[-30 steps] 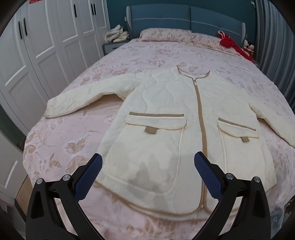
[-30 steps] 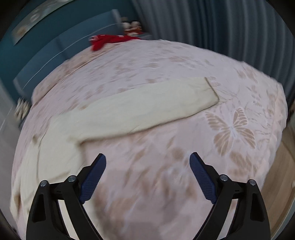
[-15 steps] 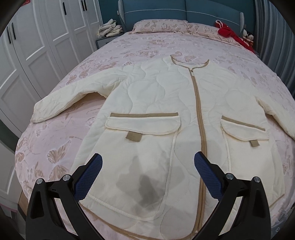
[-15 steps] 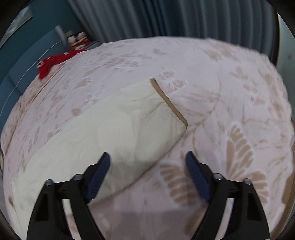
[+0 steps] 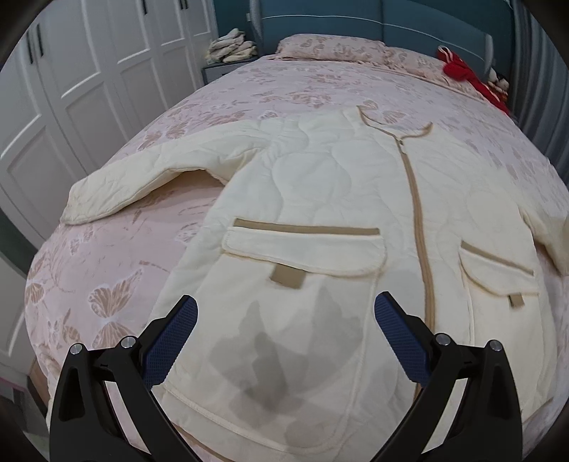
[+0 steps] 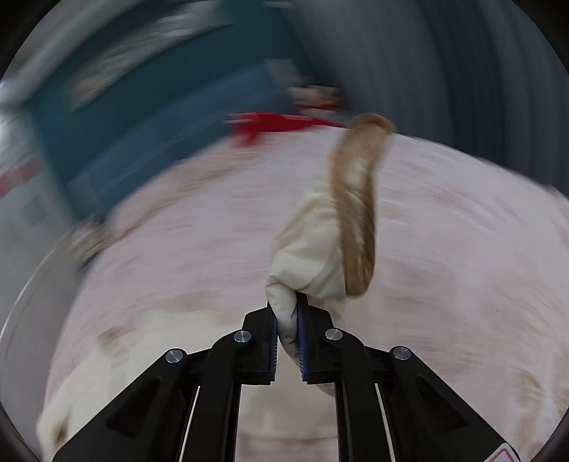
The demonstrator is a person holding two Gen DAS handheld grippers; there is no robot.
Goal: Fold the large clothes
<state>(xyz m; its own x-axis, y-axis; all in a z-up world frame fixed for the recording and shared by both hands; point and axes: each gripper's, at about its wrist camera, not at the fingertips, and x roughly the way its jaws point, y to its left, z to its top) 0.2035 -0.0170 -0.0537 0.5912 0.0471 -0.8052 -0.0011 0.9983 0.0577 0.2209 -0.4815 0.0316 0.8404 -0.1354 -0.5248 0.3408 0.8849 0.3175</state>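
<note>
Jacket (image 5: 320, 199) front-up, collar toward headboard (image 5: 373, 17), hem nearest.

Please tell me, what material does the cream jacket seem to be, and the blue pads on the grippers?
The jacket looks like soft quilted fabric, matte, probably padded: curved stitch lines puff its surface, with tan woven-looking trim. The pads on the left hand-held gripper look like rubber or textured plastic, judging by their fine diamond grid.

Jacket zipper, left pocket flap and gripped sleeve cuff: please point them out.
jacket zipper (image 5: 421, 227), left wrist view, mid-length of tan strip.
pocket flap (image 5: 302, 248), left wrist view, flap middle.
sleeve cuff (image 6: 355, 213), right wrist view, tan lining.
</note>
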